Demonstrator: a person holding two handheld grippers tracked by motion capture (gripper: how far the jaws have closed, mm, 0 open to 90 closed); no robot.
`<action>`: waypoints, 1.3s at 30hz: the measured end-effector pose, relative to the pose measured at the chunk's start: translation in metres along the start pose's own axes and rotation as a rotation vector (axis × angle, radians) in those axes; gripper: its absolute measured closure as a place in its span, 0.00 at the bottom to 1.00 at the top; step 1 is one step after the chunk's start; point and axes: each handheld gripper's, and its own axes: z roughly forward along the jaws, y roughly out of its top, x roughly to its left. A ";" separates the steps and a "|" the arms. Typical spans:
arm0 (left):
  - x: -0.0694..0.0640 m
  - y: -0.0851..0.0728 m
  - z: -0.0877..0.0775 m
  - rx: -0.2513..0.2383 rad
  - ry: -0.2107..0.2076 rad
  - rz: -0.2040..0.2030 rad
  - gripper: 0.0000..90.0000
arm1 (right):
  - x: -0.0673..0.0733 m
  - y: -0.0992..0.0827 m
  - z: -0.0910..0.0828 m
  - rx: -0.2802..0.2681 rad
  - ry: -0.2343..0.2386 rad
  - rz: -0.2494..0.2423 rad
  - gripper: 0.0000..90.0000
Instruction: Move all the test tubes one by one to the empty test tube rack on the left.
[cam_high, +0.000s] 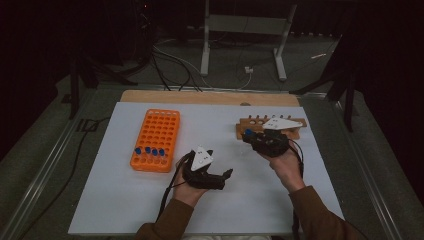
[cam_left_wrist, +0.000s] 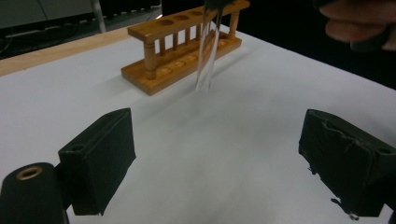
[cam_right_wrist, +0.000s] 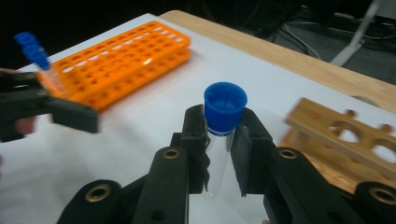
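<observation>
My right gripper (cam_right_wrist: 219, 127) is shut on a clear test tube with a blue cap (cam_right_wrist: 225, 107), pinched just under the cap. In the high view this gripper (cam_high: 251, 136) hovers at the left end of the wooden rack (cam_high: 272, 128). From the left gripper view the tube (cam_left_wrist: 208, 51) hangs upright above the white table, in front of the wooden rack (cam_left_wrist: 182, 46). My left gripper (cam_left_wrist: 219, 154) stands open with nothing between its pads. It is low over the middle of the table (cam_high: 220, 175) and points right.
An orange tube rack (cam_high: 156, 139) lies at the left, with several blue-capped tubes (cam_high: 150, 151) in its front row. The white sheet (cam_high: 215, 210) covers a wooden table. Cables and a metal stand's legs lie on the floor beyond the far edge.
</observation>
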 end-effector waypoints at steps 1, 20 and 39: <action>-0.001 0.001 0.001 -0.001 -0.001 0.001 0.14 | 0.004 0.000 0.001 0.004 0.007 -0.005 0.85; 0.003 0.008 0.014 -0.006 0.040 0.000 0.61 | 0.048 0.001 0.011 0.030 0.131 -0.056 0.85; 0.002 0.008 0.012 -0.035 0.020 0.016 0.86 | 0.051 0.000 0.013 0.038 0.159 -0.052 0.85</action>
